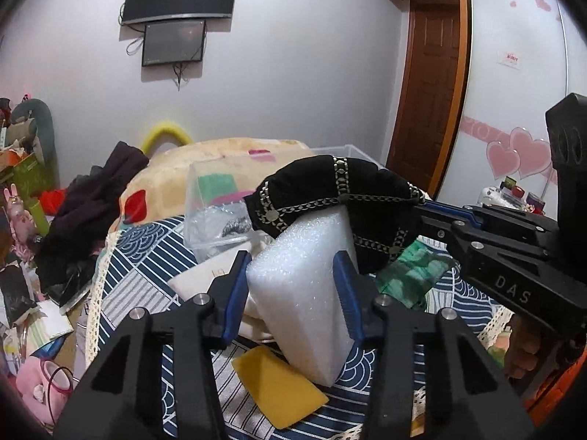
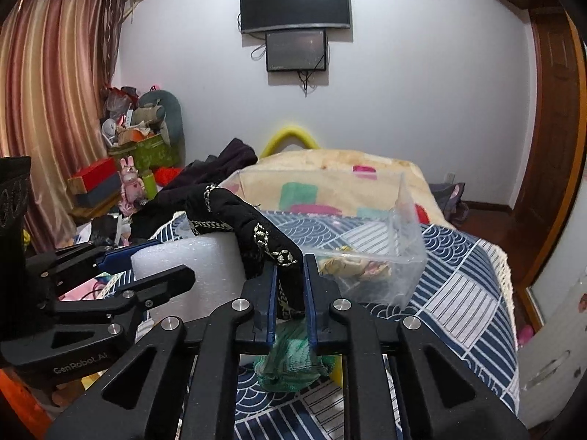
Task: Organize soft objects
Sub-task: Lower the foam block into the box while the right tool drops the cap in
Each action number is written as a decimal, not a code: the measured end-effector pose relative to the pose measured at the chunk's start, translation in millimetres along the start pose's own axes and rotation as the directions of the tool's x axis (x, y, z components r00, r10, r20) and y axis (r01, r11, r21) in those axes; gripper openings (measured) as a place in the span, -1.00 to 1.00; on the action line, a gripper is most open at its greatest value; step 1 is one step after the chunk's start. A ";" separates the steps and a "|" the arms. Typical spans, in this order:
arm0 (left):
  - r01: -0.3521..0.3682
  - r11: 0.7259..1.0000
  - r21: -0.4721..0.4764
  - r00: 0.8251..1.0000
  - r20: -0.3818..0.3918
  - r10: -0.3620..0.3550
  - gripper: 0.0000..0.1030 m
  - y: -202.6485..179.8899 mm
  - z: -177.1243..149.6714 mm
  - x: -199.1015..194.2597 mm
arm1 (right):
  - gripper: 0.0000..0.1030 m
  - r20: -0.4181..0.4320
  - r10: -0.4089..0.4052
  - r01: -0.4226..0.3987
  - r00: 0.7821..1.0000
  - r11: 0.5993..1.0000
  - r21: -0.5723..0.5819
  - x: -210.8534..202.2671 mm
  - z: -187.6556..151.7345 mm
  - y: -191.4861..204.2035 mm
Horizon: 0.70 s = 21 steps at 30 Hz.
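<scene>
My left gripper [image 1: 291,260] is shut on a white foam block [image 1: 304,286] and holds it above the blue patterned bed cover [image 1: 146,256]. A black cloth with silver trim [image 1: 330,190] lies draped over the top of the block. My right gripper [image 2: 290,271] is shut on the end of that black cloth [image 2: 253,231]; it also shows in the left wrist view [image 1: 422,205]. The foam block shows at the left of the right wrist view [image 2: 190,267]. A clear plastic box [image 2: 367,249] with soft items inside stands just behind.
A green knitted item [image 2: 293,359] and a yellow flat pad [image 1: 279,385] lie on the bed under the grippers. A cream blanket [image 2: 330,172] and dark clothes [image 1: 91,201] lie farther back. Clutter fills the floor at the left [image 1: 22,293]. A door [image 1: 429,91] is at the right.
</scene>
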<state>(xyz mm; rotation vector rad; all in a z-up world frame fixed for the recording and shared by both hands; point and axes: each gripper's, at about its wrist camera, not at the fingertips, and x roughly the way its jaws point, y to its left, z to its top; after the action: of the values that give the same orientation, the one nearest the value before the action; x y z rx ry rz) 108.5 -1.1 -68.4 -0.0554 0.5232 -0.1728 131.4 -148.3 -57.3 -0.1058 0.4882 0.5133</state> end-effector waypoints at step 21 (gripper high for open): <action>-0.073 0.997 -0.032 0.980 0.183 0.077 -0.19 13.7 46.3 -43.9 | -0.79 0.161 -0.113 0.107 0.980 0.993 0.046 -36.0 33.1 -16.8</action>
<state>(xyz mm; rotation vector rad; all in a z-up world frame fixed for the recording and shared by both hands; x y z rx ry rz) 96.3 20.6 -8.1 -0.0753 0.3424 -0.0860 126.3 -171.8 -11.6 -0.0539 0.3288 0.4000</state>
